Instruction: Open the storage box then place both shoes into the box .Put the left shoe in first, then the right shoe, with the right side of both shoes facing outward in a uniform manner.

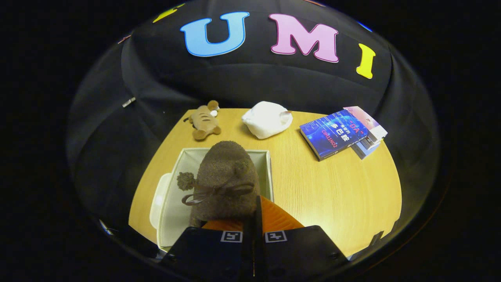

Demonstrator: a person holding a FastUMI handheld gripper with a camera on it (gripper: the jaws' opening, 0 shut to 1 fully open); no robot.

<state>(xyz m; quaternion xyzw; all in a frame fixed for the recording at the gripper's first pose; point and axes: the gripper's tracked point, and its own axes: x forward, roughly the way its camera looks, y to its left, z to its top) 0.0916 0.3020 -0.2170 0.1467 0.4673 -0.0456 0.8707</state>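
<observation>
Gripper [256,219] clamped together on a brown fuzzy shoe [227,176], held just ahead with toe pointing away, above the open storage box [172,203]

Tongs [256,219] pinched nearly together, fingers pressing on held item.

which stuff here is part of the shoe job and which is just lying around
Part of the job:
- fuzzy brown shoe, gripped at its rear edge by the gripper, hanging over the box
- open storage box
- white lid lying beside the box

Just lying about:
- plush toy
- white cloth bundle
- stack of books
</observation>
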